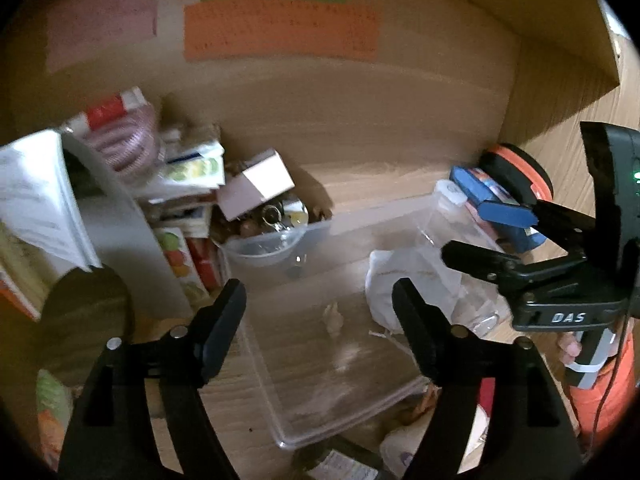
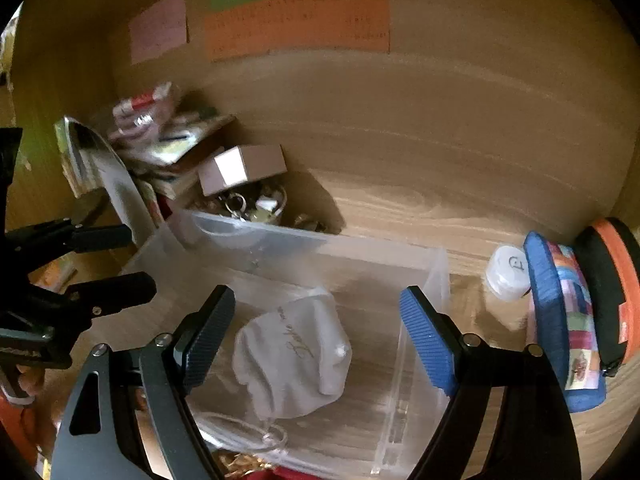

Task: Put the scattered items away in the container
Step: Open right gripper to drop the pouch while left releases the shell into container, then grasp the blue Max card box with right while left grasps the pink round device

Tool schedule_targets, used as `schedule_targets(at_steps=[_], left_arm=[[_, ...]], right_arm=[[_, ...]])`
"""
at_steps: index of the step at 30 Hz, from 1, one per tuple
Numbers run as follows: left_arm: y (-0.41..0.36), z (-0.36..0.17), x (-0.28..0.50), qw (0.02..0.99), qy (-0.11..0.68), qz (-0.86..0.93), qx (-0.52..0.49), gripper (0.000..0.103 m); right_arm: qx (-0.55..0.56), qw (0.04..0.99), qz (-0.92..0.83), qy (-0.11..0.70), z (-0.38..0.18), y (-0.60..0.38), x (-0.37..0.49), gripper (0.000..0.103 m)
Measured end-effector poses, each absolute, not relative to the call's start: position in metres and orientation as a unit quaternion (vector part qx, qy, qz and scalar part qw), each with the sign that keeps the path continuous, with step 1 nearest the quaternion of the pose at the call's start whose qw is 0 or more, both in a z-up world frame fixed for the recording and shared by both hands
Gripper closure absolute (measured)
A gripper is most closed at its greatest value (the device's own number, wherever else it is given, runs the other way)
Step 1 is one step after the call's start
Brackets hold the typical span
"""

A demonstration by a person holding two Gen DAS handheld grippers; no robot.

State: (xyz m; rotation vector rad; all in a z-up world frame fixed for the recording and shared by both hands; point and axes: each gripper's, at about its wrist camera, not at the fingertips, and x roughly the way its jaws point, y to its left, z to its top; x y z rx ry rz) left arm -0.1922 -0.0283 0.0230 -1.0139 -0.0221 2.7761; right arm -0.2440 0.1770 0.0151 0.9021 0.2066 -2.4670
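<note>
Container (image 2: pixel 436 276), the clear box on the wooden shelf, sits right under both tongs; left gripper (image 1: pixel 320 312) and right gripper (image 2: pixel 316 320) are wide open and hold nothing. White pouch (image 2: pixel 292 356) lies inside already. Next, I think, reach right for the blue case (image 2: pixel 548 320) and grab its middle. Left pile (image 1: pixel 180 168) is blurry, and the box's near edge is cut off

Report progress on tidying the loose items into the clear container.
Done: the white drawstring pouch lies inside the clear container. In hand: nothing; the left hand-held gripper and right hand-held gripper are both open above it. Left: the blue pouch, small clear bottle and orange-black case outside.
</note>
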Motion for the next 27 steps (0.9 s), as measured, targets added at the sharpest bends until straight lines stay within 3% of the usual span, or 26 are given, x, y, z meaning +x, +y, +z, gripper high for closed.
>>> schedule_targets(at_steps=[9, 13, 17, 27], left_arm=[[-0.031, 0.057, -0.14, 0.06, 0.009, 0.956, -0.287, 0.005], [-0.035, 0.065, -0.117, 0.056, 0.003, 0.96, -0.275, 0.004], [-0.036, 0.063, -0.098, 0.053, 0.001, 0.96, -0.273, 0.003], [-0.03, 0.023, -0.06, 0.033, 0.027, 0.953, -0.3, 0.003]], right_arm=[[0.295, 0.249, -0.92, 0.071, 0.051, 0.195, -0.197, 0.016], [0.285, 0.245, -0.925, 0.062, 0.06, 0.208, -0.174, 0.015], [0.272, 0.235, -0.931, 0.058, 0.064, 0.223, -0.152, 0.004], [0.285, 0.201, -0.936, 0.045, 0.038, 0.257, -0.117, 0.003]])
